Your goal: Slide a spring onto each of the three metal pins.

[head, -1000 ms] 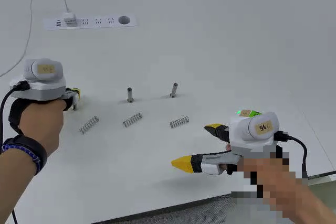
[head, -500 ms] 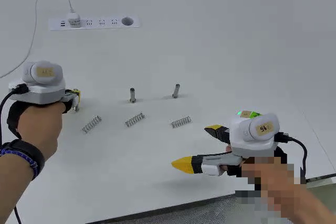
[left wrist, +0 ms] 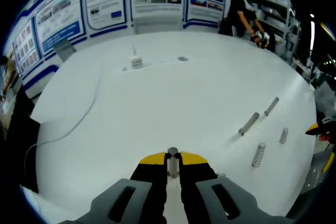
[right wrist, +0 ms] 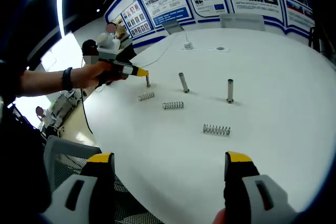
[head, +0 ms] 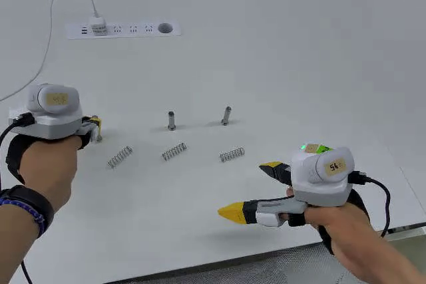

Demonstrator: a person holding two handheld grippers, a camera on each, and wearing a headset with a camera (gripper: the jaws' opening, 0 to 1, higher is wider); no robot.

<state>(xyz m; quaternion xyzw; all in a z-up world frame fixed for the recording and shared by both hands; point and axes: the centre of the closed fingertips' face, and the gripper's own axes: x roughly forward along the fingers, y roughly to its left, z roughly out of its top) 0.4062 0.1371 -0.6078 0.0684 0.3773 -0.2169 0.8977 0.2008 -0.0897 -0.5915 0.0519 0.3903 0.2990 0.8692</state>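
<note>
Springs (head: 174,151): all three lie loose on the bench (head: 299,64) beside the pins (head: 172,120); none is fitted. Left tongs (left wrist: 172,162) clamp the third pin (left wrist: 172,153); right tongs (head: 249,189) are open and empty.

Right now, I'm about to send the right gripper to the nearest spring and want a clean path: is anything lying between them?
Nothing visible does. The open right gripper faces the spring with just bare table between them, and the spring lies flat on its side, apart from everything else.
</note>
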